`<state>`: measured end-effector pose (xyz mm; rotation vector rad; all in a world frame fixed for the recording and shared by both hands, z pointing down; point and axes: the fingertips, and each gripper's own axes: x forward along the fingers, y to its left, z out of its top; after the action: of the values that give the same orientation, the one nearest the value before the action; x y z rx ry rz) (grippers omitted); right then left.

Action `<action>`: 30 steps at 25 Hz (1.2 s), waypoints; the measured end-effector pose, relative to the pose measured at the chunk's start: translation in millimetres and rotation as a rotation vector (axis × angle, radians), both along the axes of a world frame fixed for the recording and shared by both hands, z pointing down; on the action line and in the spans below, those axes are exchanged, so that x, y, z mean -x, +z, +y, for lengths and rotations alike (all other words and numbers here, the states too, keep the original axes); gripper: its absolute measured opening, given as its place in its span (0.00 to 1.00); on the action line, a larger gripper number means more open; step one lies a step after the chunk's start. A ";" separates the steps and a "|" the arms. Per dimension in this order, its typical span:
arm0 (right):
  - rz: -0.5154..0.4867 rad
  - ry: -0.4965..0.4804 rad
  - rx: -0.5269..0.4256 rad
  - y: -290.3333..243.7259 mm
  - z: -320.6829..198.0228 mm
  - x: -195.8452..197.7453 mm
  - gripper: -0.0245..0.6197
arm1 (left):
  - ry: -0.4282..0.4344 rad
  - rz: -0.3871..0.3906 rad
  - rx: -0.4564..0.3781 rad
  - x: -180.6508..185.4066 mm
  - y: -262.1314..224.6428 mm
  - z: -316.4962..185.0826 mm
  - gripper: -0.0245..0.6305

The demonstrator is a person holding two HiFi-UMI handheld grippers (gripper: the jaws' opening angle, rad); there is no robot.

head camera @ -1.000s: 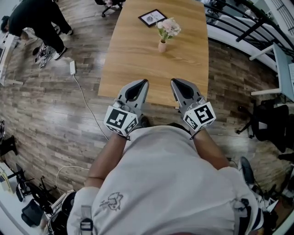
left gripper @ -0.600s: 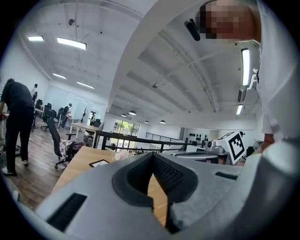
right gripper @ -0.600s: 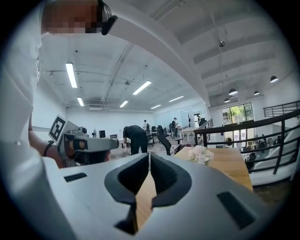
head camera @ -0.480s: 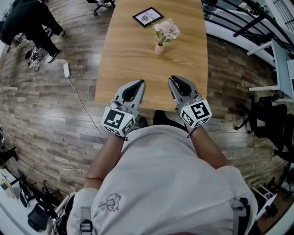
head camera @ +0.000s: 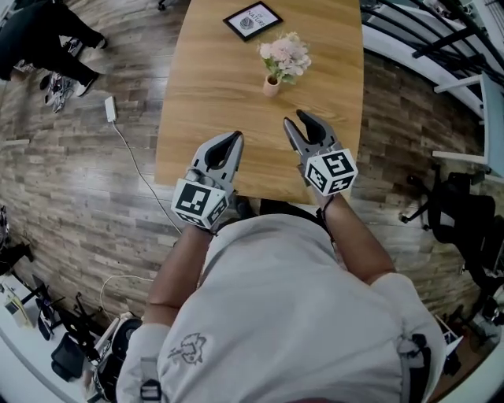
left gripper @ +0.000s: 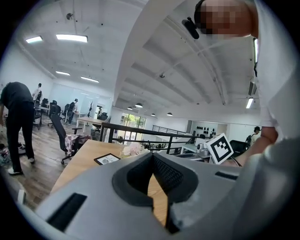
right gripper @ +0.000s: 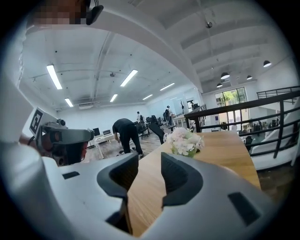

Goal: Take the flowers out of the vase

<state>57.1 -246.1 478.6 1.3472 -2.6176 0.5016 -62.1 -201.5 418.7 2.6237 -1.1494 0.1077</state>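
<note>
Both grippers have moved forward since a second ago and now reach over the near edge of the desk [head camera: 228,86]. They are closer to the flowers than they were. The right gripper [head camera: 297,120] has gone farther, and its jaws have just been opening. Now they stand wide apart with nothing between them, only bare wood showing through the gap. The left gripper [head camera: 234,138] has its jaws closed together at the tips and holds nothing.

The pink flowers [head camera: 285,55] stand in a small vase [head camera: 272,85] on the far half of the desk, about midway between its left and right edges. A picture frame [head camera: 252,20] lies behind them, near the far edge.

The flowers are straight ahead of the right gripper and a little to its left. That gripper is the nearer one, with bare desk between it and the vase. The stems stand up and down, so I think the open jaws need to come in from the side, close around the stems just above the vase, and then lift straight up. The vase is small and may tip or come up too, so the left gripper may need to hold it down.
</note>
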 end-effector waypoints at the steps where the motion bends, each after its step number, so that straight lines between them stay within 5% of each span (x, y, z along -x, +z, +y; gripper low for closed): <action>1: 0.003 -0.001 0.014 8.2 -5.3 -2.4 0.29 | -0.005 -0.002 0.005 -2.6 3.7 -4.7 0.04; 17: 0.005 0.018 0.184 122.2 -99.4 -4.0 0.34 | -0.051 -0.036 0.076 -15.3 64.6 -86.5 0.04; 30: -0.013 0.016 0.202 143.5 -146.3 16.0 0.32 | -0.087 -0.048 0.123 -11.7 98.8 -113.7 0.04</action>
<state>41.1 -392.4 622.1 1.3050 -2.4881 0.7570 -50.4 -315.1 517.5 2.4727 -1.2306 0.2175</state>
